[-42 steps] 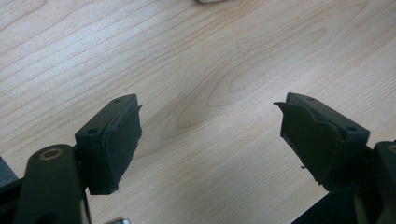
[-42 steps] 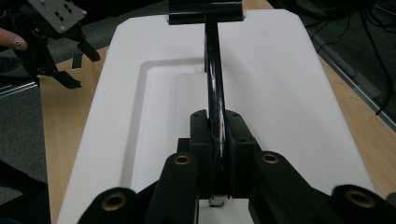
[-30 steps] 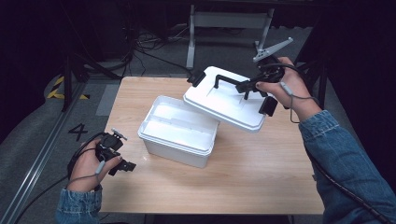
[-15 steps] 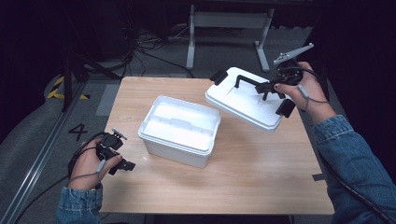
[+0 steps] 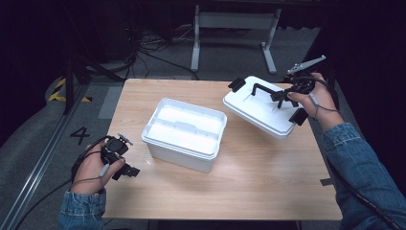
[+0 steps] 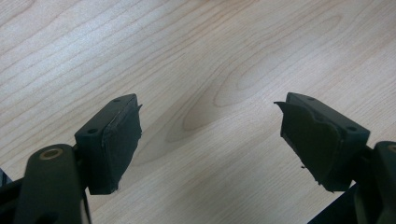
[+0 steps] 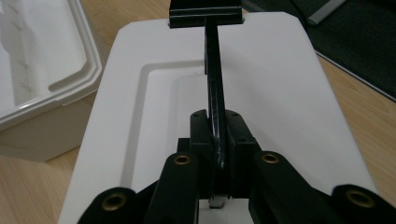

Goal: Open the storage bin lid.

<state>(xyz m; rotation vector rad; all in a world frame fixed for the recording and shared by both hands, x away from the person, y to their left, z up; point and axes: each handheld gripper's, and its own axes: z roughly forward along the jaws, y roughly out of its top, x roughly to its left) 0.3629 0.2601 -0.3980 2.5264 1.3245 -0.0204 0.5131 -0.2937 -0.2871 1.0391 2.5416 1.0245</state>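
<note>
Held aloft over the right side of the table point(image 5: 249, 191): a white lid point(image 5: 261, 112), tilted, long axis running from far-left to near-right, black handle point(image 7: 215, 88) along that axis, black latch point(image 5: 236, 85) at the far-left end, another at the near-right end. Clamped on the handle's bar by the right gripper point(image 7: 215, 140), jaws closed tight on either side of it. Gripped from the far right by the right hand point(image 5: 313, 96), wrist raised near the table's right edge, denim sleeve trailing to the near corner.

Stood open at mid-table: a white box point(image 5: 184, 132), long axis slanted from near-left to far-right, its right rim near the lid's lower edge but apart from it. Bare wood all along the near side and at the far-left corner.

Rested at the near-left corner, close to the table's left edge: the left hand point(image 5: 93, 165) with the left gripper point(image 6: 210, 135), jaws spread wide over bare wood, nothing between them, pointed toward the box and well apart from it.
</note>
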